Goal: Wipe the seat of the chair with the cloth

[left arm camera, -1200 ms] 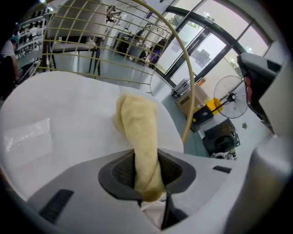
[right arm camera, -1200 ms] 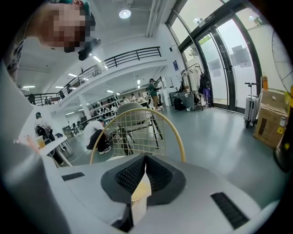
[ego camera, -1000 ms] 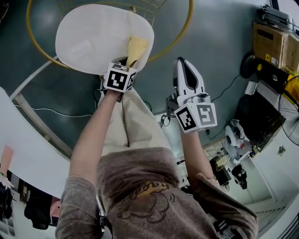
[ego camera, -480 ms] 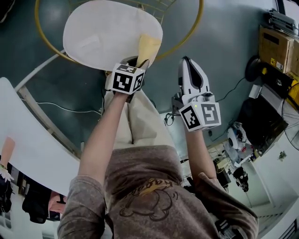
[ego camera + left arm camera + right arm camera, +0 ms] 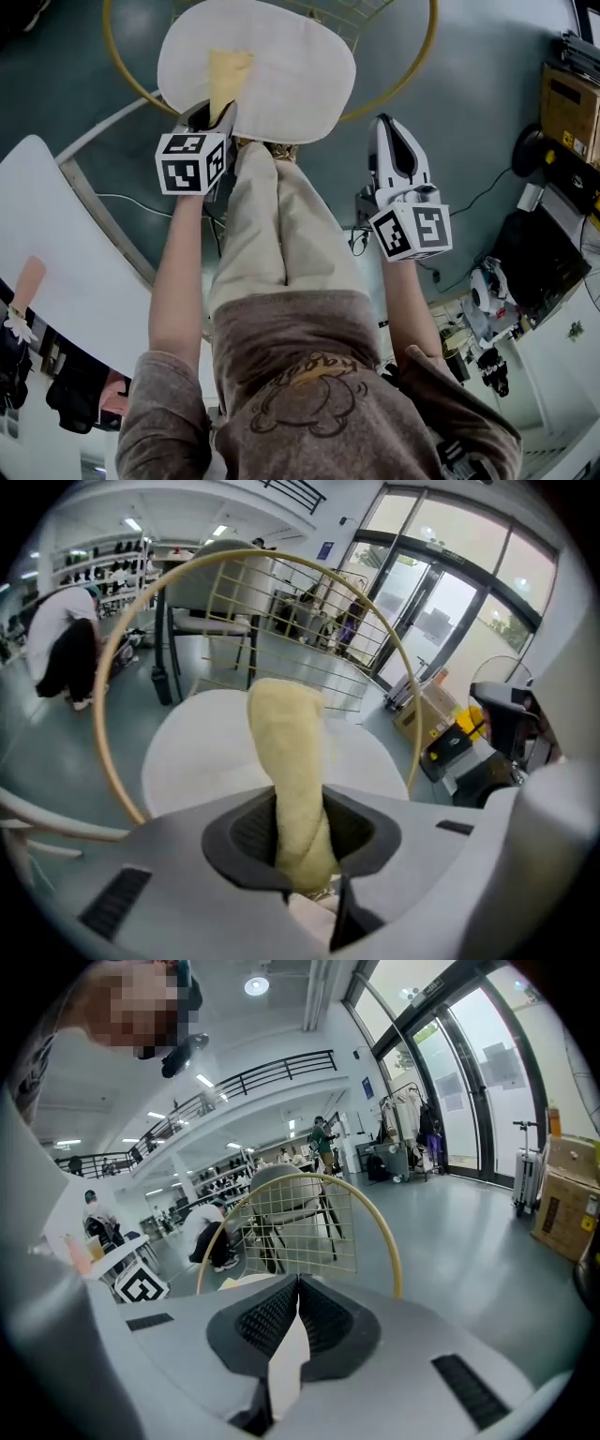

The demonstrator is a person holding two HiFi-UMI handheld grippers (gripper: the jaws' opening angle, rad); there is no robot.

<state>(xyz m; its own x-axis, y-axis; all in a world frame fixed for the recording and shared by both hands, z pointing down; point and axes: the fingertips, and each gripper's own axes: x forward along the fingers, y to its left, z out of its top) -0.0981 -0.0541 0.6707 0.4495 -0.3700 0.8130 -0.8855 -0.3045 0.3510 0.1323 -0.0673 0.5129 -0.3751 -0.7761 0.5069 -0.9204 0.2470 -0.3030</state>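
Note:
The chair has a white oval seat (image 5: 291, 66) inside a gold wire frame (image 5: 427, 56). A yellow cloth (image 5: 225, 80) lies stretched over the left part of the seat. My left gripper (image 5: 214, 114) is shut on the cloth's near end at the seat's front edge. The left gripper view has the cloth (image 5: 289, 761) running from the jaws out over the seat (image 5: 192, 752), with the gold backrest (image 5: 309, 639) behind. My right gripper (image 5: 392, 131) hangs off the seat's right side over the floor, shut and empty (image 5: 298, 1288).
The person's legs in beige trousers (image 5: 272, 234) stand right against the seat's front. A white table (image 5: 56, 272) is at the left. Boxes and equipment (image 5: 572, 112) crowd the right, with cables (image 5: 469, 187) on the floor. People (image 5: 211, 1227) are in the background.
My left gripper has dragged the cloth leftward across the seat, from its right edge to its left part. The right gripper has stayed beside the chair, shut.

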